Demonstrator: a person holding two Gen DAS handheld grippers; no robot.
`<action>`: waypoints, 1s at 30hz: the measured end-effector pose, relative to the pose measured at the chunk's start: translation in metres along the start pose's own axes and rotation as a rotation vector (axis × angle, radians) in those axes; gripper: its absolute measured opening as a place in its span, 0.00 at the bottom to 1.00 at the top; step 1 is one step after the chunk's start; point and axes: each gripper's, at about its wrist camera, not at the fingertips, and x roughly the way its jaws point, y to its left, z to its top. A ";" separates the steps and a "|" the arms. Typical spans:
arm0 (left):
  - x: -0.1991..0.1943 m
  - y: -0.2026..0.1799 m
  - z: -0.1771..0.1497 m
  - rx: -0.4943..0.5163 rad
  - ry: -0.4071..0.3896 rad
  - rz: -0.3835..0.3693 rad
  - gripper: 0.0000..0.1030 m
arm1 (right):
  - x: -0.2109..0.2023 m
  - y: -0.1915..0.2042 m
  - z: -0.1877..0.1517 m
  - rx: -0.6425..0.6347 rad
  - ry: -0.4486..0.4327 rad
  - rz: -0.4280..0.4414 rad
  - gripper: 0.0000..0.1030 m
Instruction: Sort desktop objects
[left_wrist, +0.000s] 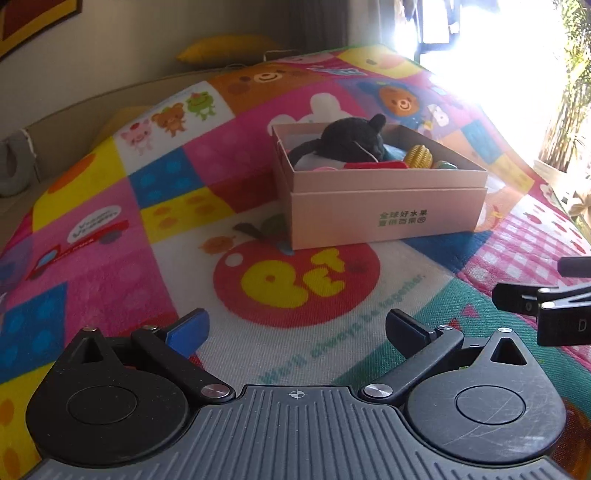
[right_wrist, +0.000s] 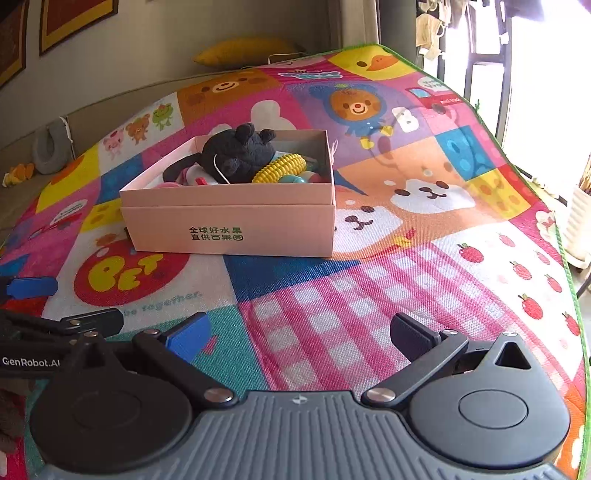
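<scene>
Left wrist view
Left gripper (left_wrist: 297, 332): fingers spread wide and released, nothing between them, hovering above the play mat (left_wrist: 110, 206) near the red "PET" apple print.
Pink box (left_wrist: 384, 206): sits on the mat, far from the fingers and slightly right of centre, lid off, green lettering on its near wall.
Black plush toy (left_wrist: 351, 142): lies inside the box at its far left, rising above the rim.
Yellow ridged toy (left_wrist: 418, 157): in the box, right of the plush.
Right gripper (left_wrist: 543, 299): seen at the right edge, just above the mat.

Right wrist view
Right gripper (right_wrist: 299, 334): fingers released and wide apart, empty, over the pink checked patch.
Pink box (right_wrist: 236, 229): far and left of centre on the mat.
Black plush toy (right_wrist: 236, 153): in the box.
Yellow ridged toy (right_wrist: 279, 168): touching the plush's right side.
Yellow cushion (right_wrist: 247, 50): beyond the mat's far edge.
</scene>
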 end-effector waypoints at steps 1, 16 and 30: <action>-0.003 0.001 0.000 -0.012 -0.010 0.005 1.00 | -0.001 0.000 -0.003 0.000 0.009 -0.007 1.00; 0.056 -0.002 0.033 -0.082 0.073 0.088 1.00 | 0.041 -0.002 0.016 -0.021 0.093 -0.006 1.00; 0.059 -0.003 0.033 -0.083 0.073 0.091 1.00 | 0.058 -0.001 0.023 0.038 0.043 -0.070 1.00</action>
